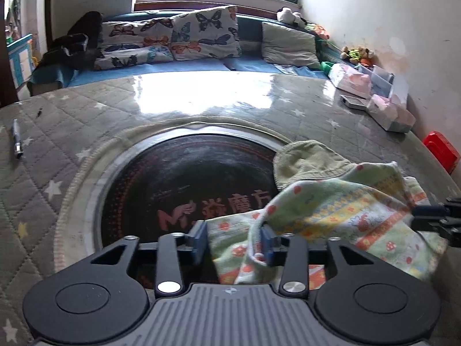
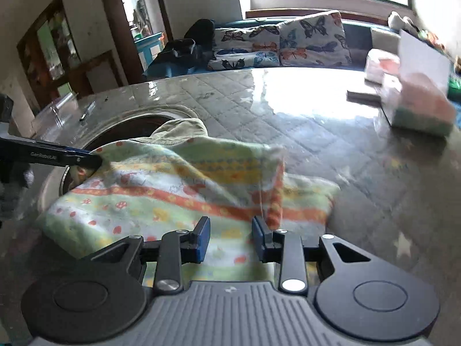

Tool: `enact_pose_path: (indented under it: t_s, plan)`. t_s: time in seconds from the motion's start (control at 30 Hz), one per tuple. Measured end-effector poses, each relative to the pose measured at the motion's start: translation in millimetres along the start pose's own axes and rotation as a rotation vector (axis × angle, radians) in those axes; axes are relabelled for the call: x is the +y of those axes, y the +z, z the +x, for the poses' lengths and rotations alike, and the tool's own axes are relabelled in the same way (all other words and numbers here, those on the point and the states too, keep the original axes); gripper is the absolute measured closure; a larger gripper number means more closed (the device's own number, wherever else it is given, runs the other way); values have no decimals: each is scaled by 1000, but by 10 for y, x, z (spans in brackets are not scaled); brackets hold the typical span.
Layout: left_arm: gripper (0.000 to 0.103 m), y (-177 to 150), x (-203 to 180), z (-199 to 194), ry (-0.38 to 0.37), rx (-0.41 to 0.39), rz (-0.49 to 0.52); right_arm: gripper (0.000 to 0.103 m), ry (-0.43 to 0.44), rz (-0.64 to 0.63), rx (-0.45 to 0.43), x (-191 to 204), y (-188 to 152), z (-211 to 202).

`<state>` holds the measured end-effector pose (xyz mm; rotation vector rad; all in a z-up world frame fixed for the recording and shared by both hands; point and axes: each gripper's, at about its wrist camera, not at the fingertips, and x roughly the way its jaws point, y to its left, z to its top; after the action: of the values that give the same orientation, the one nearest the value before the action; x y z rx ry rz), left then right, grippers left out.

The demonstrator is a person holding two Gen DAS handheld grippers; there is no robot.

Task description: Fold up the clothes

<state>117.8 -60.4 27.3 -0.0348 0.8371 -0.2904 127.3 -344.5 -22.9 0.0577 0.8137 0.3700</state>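
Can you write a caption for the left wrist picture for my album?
Left gripper open around a colourful patterned cloth on the starry table.

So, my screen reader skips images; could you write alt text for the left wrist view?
The open left gripper straddles the edge of a pastel patterned garment draped over a round dark panel set in a quilted, star-printed table.
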Motion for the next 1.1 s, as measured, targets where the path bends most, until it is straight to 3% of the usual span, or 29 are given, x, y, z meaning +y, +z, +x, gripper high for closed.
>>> enact_pose_path:
  t_s: [0.2,0.33,0.63,0.67,0.7,0.77,0.97,1.1]
  plan:
    - [50,-5,-33,-62,39,-22,-1,71,-10,-50,16,55,-162,-177]
    - [50,-5,-60,-132,48,-43,-15,67,-9,-15,-24,-16,-16,-250]
    - [48,-53,-138,-271,37,-70,-7,69,-11,88,-34,-269,173,136]
    - [47,-62,-154,-278,33,-69,-4,72,-12,95,-37,-271,171,148]
    - [47,-68,-172,-283,25,-68,-2,86,-14,103,-40,-273,168,147]
    - [47,-71,-216,-299,6,-69,3,97,-14,119,-46,-272,160,127]
    - [47,-39,-417,-370,-67,-84,33,98,-18,135,-119,-150,153,-370]
    - [46,0,-581,-342,-108,-85,62,98,-51,148,-78,-167,56,-325]
